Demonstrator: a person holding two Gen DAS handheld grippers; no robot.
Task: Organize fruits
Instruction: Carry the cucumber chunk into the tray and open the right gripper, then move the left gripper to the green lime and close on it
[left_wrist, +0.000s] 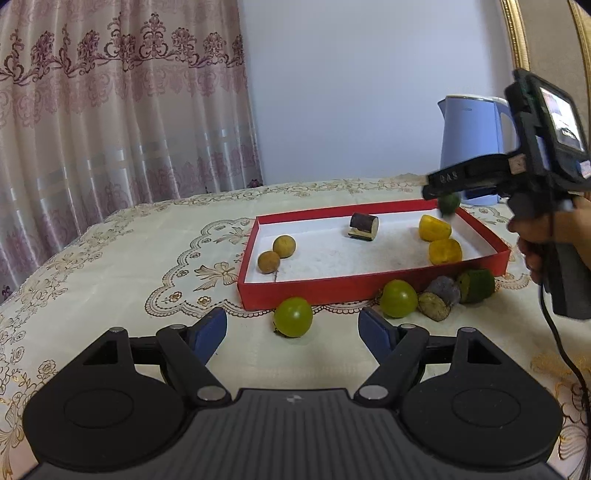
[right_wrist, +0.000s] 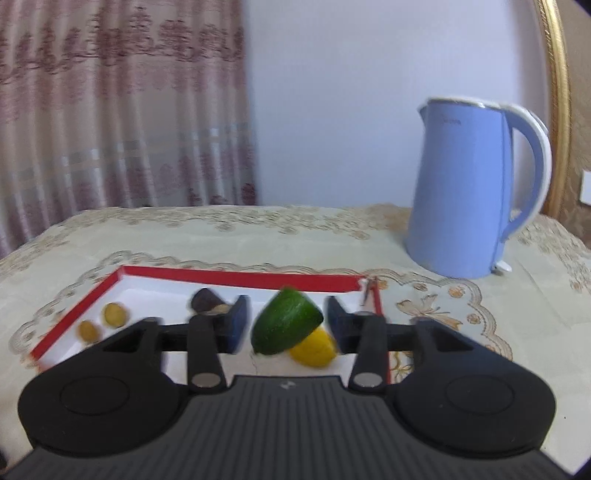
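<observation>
Red-walled tray (left_wrist: 354, 286) holds yellow, brown fruit. My left gripper (left_wrist: 292, 328) gapes empty near a green fruit (left_wrist: 293, 316). My right gripper (right_wrist: 286, 325) stands parted, green piece (right_wrist: 286, 325) between, untouched, over the tray.

left gripper (left_wrist: 292, 329): jaws apart, empty; right gripper (right_wrist: 286, 324): jaws apart, hand-held (left_wrist: 546, 240)
</observation>
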